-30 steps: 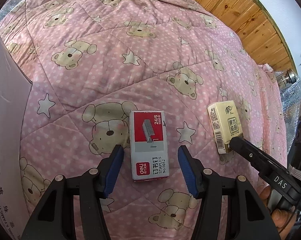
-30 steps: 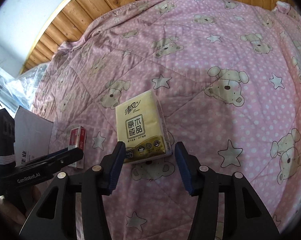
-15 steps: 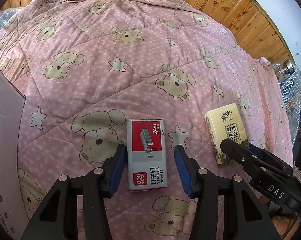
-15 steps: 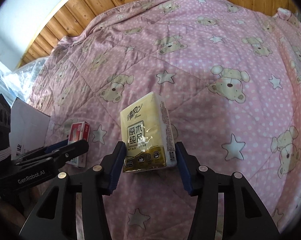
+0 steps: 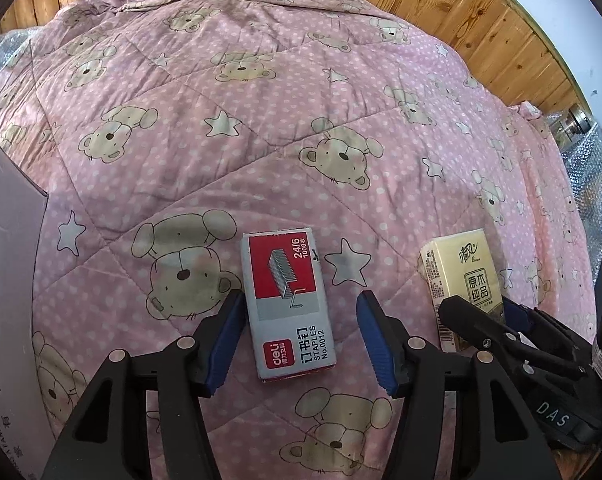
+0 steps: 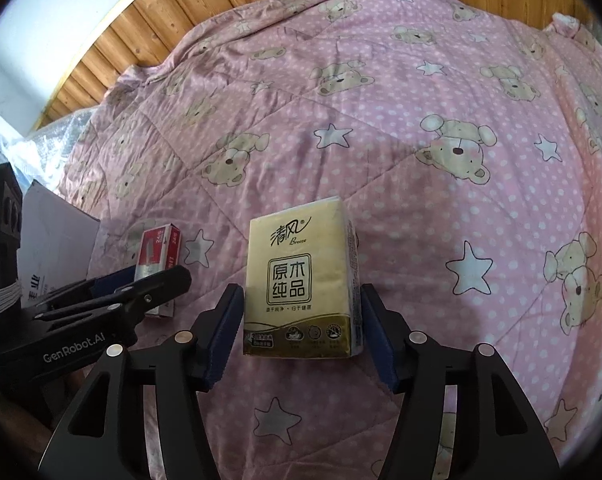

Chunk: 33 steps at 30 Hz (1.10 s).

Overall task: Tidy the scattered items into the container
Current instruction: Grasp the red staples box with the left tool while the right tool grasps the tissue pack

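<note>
The left gripper (image 5: 301, 312) hangs low over a pink bear-print quilt (image 5: 261, 140) with its jaws spread wide around the near half of a box of staples (image 5: 287, 302); the left blue pad sits just beside the box's left edge, while the right pad stands clearly apart from its right edge, so nothing is clamped. The staple box lies flat on the quilt, its long side running from 6 to 12 o'clock in the left wrist view. At 3 o'clock from it, well apart, lies a yellow tissue pack (image 5: 459, 276), and the right gripper (image 6: 301, 308) straddles that pack's near end. In the right wrist view both blue pads flank the pack's lower corners, very close or just touching; its jaws are parted about as wide as the pack, and whether they press on it cannot be told. The pack rests flat on the quilt. A white cardboard box (image 5: 9, 300) with printed lettering stands at 9 o'clock of the left view, beside the quilt's edge. Wooden plank flooring (image 5: 481, 32) shows beyond the quilt at 12 to 2 o'clock.
</note>
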{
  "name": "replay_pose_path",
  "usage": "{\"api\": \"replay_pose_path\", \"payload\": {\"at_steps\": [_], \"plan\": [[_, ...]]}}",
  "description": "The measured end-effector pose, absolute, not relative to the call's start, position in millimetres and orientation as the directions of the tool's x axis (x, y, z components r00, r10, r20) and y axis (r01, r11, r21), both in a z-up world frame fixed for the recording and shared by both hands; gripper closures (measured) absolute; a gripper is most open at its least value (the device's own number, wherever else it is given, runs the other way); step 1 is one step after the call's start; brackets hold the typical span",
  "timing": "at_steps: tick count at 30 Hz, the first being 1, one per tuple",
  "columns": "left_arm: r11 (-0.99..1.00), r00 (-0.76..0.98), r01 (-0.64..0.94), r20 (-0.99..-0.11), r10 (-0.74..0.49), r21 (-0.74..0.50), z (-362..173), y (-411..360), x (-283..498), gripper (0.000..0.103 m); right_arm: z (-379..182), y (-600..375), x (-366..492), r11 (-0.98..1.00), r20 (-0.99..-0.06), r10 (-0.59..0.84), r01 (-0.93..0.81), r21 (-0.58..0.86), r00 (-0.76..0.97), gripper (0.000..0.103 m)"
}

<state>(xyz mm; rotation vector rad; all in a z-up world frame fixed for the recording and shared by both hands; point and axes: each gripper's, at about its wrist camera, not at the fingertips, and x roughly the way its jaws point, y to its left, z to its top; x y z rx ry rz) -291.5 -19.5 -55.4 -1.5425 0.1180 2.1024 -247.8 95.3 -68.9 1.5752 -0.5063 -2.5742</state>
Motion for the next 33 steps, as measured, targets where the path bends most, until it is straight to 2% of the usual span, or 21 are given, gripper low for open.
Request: {"api": "replay_pose_path", "payload": {"at_steps": [1, 3, 5, 10, 15, 25, 31, 32, 33], "plan": [[-0.858, -0.217, -0.464, -0.911, 0.351, -0.220, -56, -18, -291, 0.045, -69, 96, -246, -0.941, -0.851, -0.241, -0.103, 0.323, -0.466, 0.045], [-0.863, -0.232, -0.466, -0.915, 0.331, -0.194, -56, -19, -290, 0.054, -68, 100, -241, -0.937, -0.852, -0.249, -0.108, 0.332, -0.460, 0.046], [-0.860, -0.226, -0.468, -0.914, 0.337, -0.201, -55, -19, -289, 0.056, -67, 101, -237, -0.935, -0.853, -0.260, -0.103, 0.339, -0.453, 0.046], [-0.865, -0.228, -0.462, -0.916, 0.331, -0.197, -55, -18, -289, 0.056, -69, 102, -234, -0.937, -0.857, -0.255, -0.105, 0.334, -0.448, 0.043], [-0.866, -0.246, -0.467, -0.915, 0.321, -0.179, -56, -11, -292, 0.052, -69, 100, -238, -0.941, -0.859, -0.240, -0.110, 0.321, -0.451, 0.041], [-0.874, -0.254, -0.447, -0.910, 0.328, -0.190, -55, -14, -295, 0.055, -62, 104, -233, -0.952, -0.869, -0.215, -0.101, 0.287, -0.445, 0.043], [-0.866, -0.268, -0.471, -0.908, 0.323, -0.169, -56, -3, -296, 0.047, -68, 107, -241, -0.951, -0.871, -0.205, -0.118, 0.285, -0.447, 0.043], [-0.863, -0.271, -0.479, -0.908, 0.319, -0.161, -56, -2, -295, 0.048, -67, 107, -240, -0.950, -0.870, -0.214, -0.114, 0.292, -0.444, 0.045], [-0.857, -0.269, -0.490, -0.909, 0.320, -0.156, -55, 0, -294, 0.057, -66, 107, -238, -0.948, -0.870, -0.223, -0.110, 0.299, -0.440, 0.045]]}}
